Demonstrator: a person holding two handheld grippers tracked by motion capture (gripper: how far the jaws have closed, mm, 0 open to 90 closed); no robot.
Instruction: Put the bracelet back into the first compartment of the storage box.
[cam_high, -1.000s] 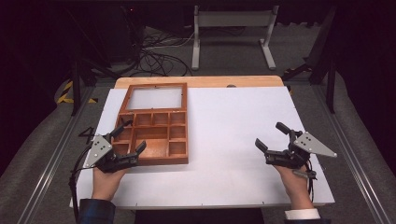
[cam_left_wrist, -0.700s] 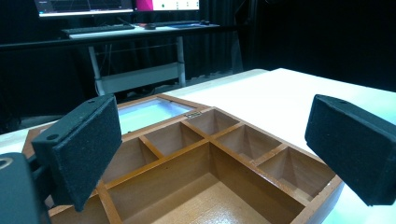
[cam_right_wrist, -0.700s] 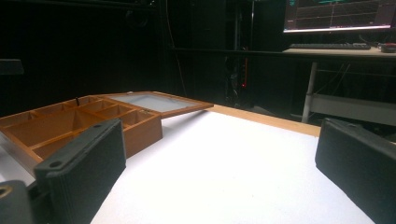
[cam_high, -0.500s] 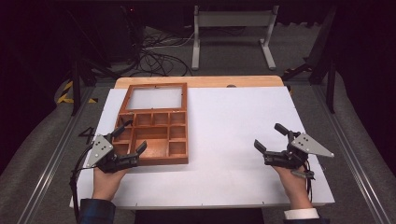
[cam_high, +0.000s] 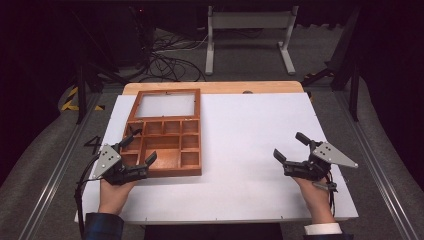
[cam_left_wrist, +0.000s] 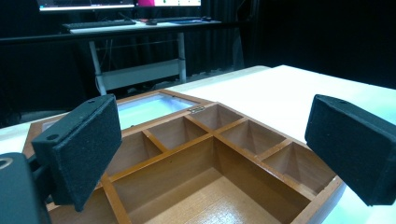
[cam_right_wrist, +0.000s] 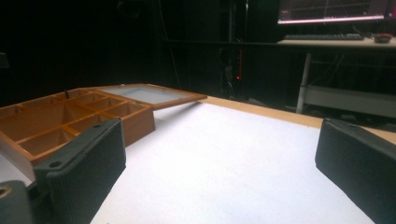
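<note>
A brown wooden box (cam_high: 165, 145) with several empty compartments lies on the white table top (cam_high: 250, 130), left of centre, its glass-paned lid (cam_high: 165, 105) folded open flat behind it. My left gripper (cam_high: 140, 148) is open at the box's near left corner, jaws wide over the compartments (cam_left_wrist: 205, 158). Far to the right, my right gripper (cam_high: 290, 146) is open above bare table with nothing between its jaws. The right gripper view shows the box (cam_right_wrist: 70, 121) off to the left.
A wooden strip (cam_high: 215, 88) borders the table's far edge. Beyond it the floor holds cables (cam_high: 165, 60) and a white metal stand (cam_high: 250, 30). A desk with a keyboard and monitors (cam_left_wrist: 121, 18) stands in the dark background.
Both grippers hold nearly still; the right one has edged slightly left. The box has not moved.
</note>
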